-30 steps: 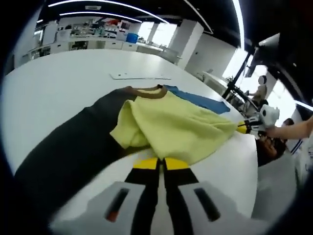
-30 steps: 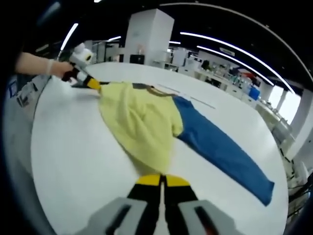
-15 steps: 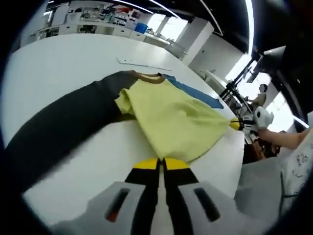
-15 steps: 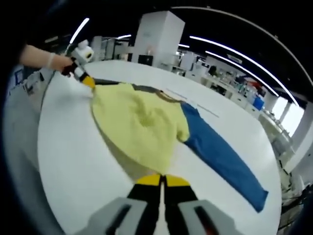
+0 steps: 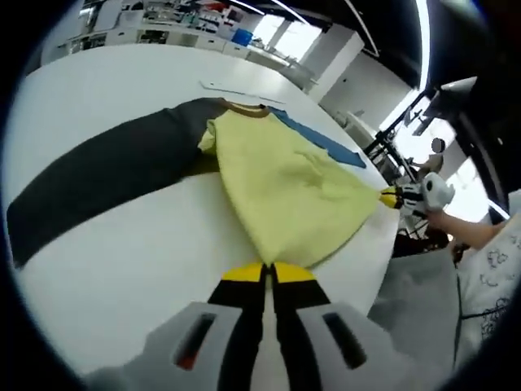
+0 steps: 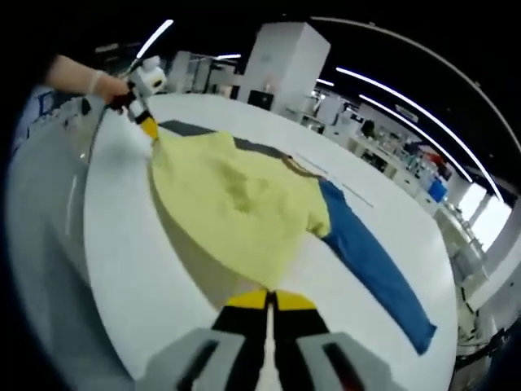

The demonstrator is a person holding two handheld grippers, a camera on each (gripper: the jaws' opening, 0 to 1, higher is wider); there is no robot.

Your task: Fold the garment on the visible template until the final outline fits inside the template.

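Gripping garment (image 5: 293, 191) hem, both grippers closed; white table (image 5: 122, 244) beneath.

Both views are bright and evenly lit by long ceiling light strips (image 6: 407, 102) curving across the dark ceiling. Windows (image 5: 285, 37) at the far side blow out to white. The white bench (image 5: 122, 244) throws back a soft glare, and shadows on it are faint. Fisheye distortion bends straight lines strongly toward the edges, where detail turns soft and smeared.
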